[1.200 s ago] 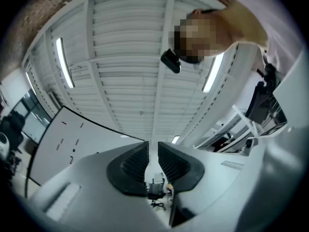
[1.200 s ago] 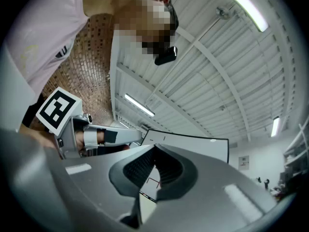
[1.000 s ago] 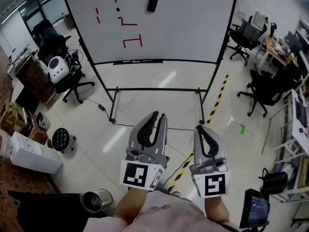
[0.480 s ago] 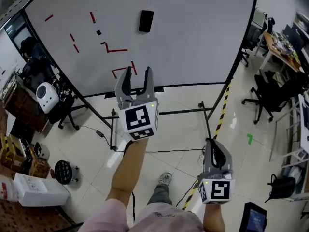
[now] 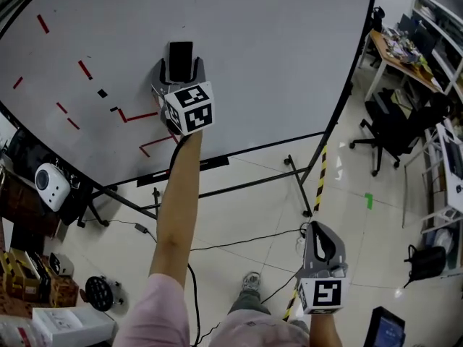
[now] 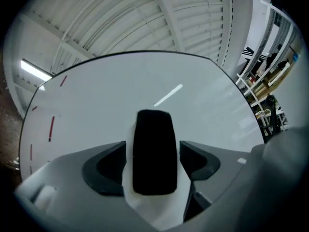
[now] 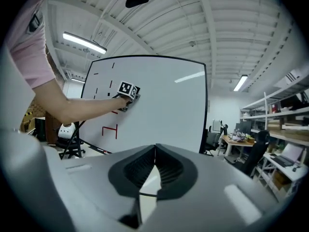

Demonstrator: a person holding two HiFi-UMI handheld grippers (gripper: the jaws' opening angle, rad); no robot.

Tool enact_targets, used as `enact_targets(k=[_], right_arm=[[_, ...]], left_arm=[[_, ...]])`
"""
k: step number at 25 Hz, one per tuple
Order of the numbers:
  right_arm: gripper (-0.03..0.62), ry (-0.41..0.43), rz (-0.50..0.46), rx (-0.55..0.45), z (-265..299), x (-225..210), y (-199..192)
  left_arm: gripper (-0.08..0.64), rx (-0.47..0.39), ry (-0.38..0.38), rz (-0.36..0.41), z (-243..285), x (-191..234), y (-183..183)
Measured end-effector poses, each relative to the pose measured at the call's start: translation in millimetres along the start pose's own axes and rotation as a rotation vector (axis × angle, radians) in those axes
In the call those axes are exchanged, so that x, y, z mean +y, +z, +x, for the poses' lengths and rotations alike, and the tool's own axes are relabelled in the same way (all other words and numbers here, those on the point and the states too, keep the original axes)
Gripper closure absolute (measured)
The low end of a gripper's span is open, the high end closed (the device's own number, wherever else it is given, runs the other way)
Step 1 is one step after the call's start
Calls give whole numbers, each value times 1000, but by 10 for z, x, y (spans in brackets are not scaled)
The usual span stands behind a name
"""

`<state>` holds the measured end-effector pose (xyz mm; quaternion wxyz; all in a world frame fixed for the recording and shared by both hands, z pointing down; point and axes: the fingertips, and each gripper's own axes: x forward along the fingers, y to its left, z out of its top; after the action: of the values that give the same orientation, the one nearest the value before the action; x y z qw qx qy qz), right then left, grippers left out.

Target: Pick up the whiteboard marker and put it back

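My left tool [image 5: 180,65], jaws just opening wide, straddles the black block [image 5: 180,51] upper left (pads not touching); I centre it, then squeeze evenly.

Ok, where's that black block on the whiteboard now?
Head view, upper left: the black block is on the whiteboard, up-right of the red marks, between the jaws of the left claw, which have just been opening and don't press it.
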<state>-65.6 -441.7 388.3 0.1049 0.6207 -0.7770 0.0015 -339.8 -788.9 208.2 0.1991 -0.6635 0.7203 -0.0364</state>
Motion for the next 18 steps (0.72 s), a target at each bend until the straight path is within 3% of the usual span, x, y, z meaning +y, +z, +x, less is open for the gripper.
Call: enact_targets(k=[2,5,6,8,10,14,18], right_arm=[[588,0,9,17,49,-62,-71],[589,9,9,15,63,-150,-68],[589,13,7,7,43,-174,-47],[589,24,-2,-20,-42,-204,-2],[589,50,-9,-59,-179,-212,54],[589,122,2,-130,-666,-237,171],[589,208,43,-234,-1487,-344,171]], left_arm=[[203,-44,12,13,105,-31,-22],[293,-93,4,32,62,-37,-27],[293,-91,0,29,29,-22,-15],[291,-122,8,20,-132,20,130],[290,-219,27,24,-507,67,437],[288,-399,0,-19,-1944,49,1071],[285,-363,-44,-116,-4033,-374,1186]])
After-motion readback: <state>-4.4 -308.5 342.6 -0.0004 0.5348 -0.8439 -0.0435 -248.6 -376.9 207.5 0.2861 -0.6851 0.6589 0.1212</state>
